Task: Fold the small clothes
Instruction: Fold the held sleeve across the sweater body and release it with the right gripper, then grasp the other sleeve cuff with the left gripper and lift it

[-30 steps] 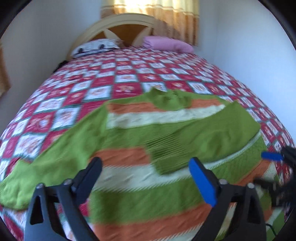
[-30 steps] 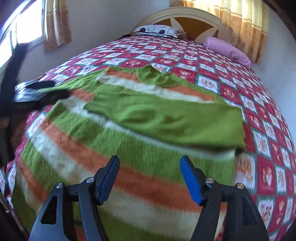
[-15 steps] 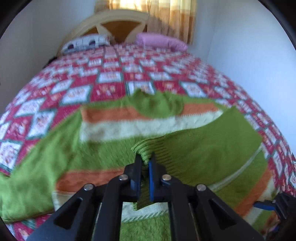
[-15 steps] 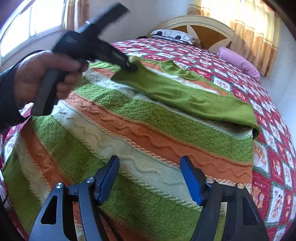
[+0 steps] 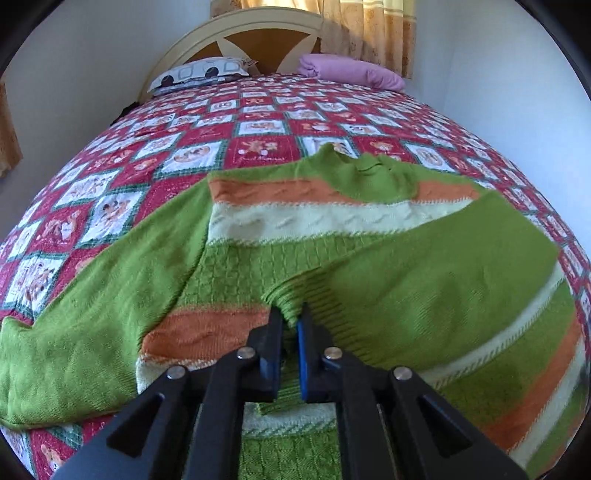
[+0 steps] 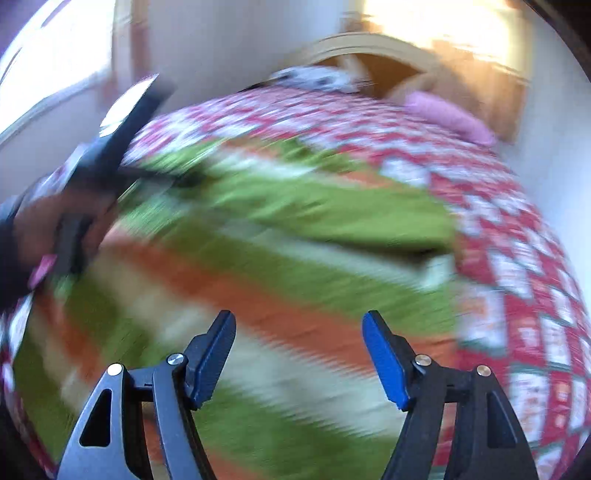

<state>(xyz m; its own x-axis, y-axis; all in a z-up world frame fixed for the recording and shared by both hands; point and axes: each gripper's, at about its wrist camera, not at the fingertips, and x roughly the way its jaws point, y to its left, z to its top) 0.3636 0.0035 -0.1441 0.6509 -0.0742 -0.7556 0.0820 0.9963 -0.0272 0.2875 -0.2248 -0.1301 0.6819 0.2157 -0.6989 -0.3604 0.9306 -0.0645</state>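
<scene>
A green sweater with orange and cream stripes (image 5: 332, 221) lies spread on the bed. Its right sleeve (image 5: 443, 266) is folded across the body. My left gripper (image 5: 290, 317) is shut on that sleeve's ribbed cuff (image 5: 291, 295), near the sweater's middle. The other sleeve (image 5: 92, 314) stretches out flat to the left. In the blurred right wrist view the sweater (image 6: 295, 258) fills the middle. My right gripper (image 6: 299, 332) is open and empty above its lower part. The hand with the left gripper (image 6: 110, 155) shows at the left.
The bed has a red patchwork quilt (image 5: 258, 129). A patterned pillow (image 5: 199, 74) and a pink pillow (image 5: 351, 70) lie by the headboard (image 5: 258, 33). A white wall (image 5: 498, 74) runs along the right side. A window (image 6: 48, 66) is at the left.
My left gripper closed on the cuff of the folded sleeve and now holds it, slightly nearer me. My right gripper stayed open and is swinging, blurring its view.
</scene>
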